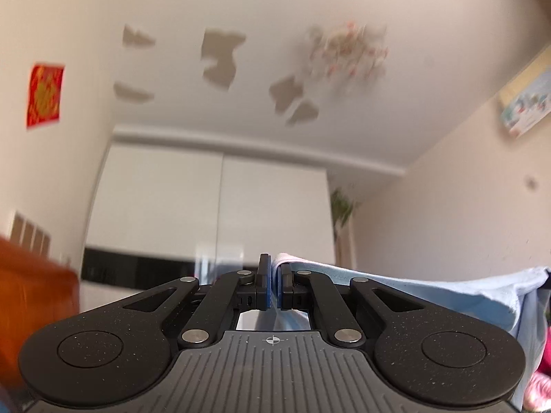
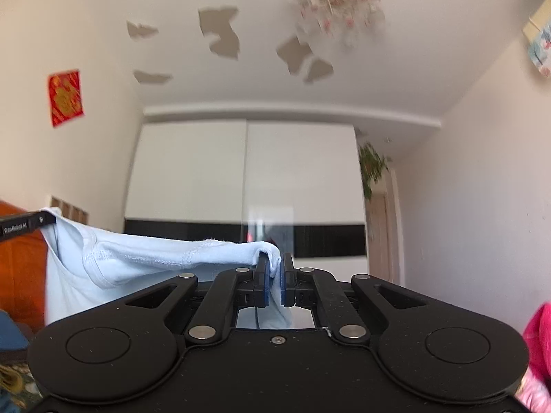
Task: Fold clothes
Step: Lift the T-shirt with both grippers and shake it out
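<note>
Soft pale-blue knit shirt (image 2: 137,261) stretched, pinched by left hand-held gripper (image 1: 274,287), right hand-held gripper (image 2: 274,284).

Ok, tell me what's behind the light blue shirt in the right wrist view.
Behind the light blue shirt, stretched between the left gripper and right gripper: an orange surface and the white wardrobe with its dark band. The shirt hides the wardrobe's lower left part.

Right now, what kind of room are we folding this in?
Most likely a home bedroom or living room: a tall white sliding-door wardrobe fills the far wall, a red and gold paper decoration hangs on the left wall, and a flower-shaped ceiling lamp hangs above. Both hand-held grippers pinch the pale blue cotton shirt.
</note>
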